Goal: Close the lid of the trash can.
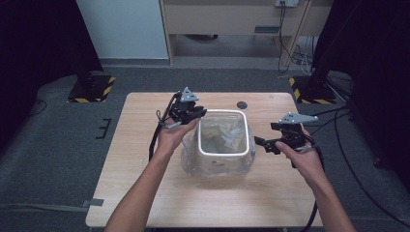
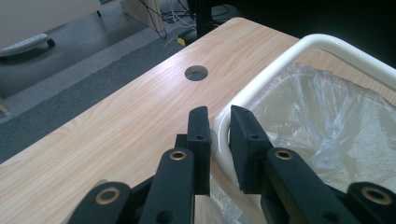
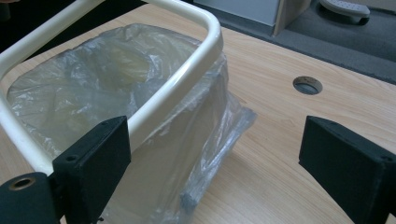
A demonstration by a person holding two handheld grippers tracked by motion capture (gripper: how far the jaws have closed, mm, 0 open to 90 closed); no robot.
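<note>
A white bin (image 1: 248,140) with a rounded rim stands in the middle of the wooden table (image 1: 140,154). A clear plastic bag (image 1: 218,135) lines it and hangs crumpled over its sides. My left gripper (image 1: 199,115) is at the bin's far-left corner. In the left gripper view my left gripper (image 2: 220,135) is shut on the rim (image 2: 327,44), one pad outside and one inside over the bag (image 2: 327,121). My right gripper (image 1: 267,144) hovers just right of the bin. Its jaws (image 3: 219,163) stand wide open beside the rim (image 3: 187,70) and bag (image 3: 93,84), holding nothing.
A round cable hole (image 1: 241,105) (image 2: 196,73) (image 3: 307,85) sits in the table behind the bin. Beyond the table's far edge is grey carpet with striped stand bases (image 1: 92,89) at both back corners, cables (image 1: 295,53) and a pale cabinet (image 1: 232,19).
</note>
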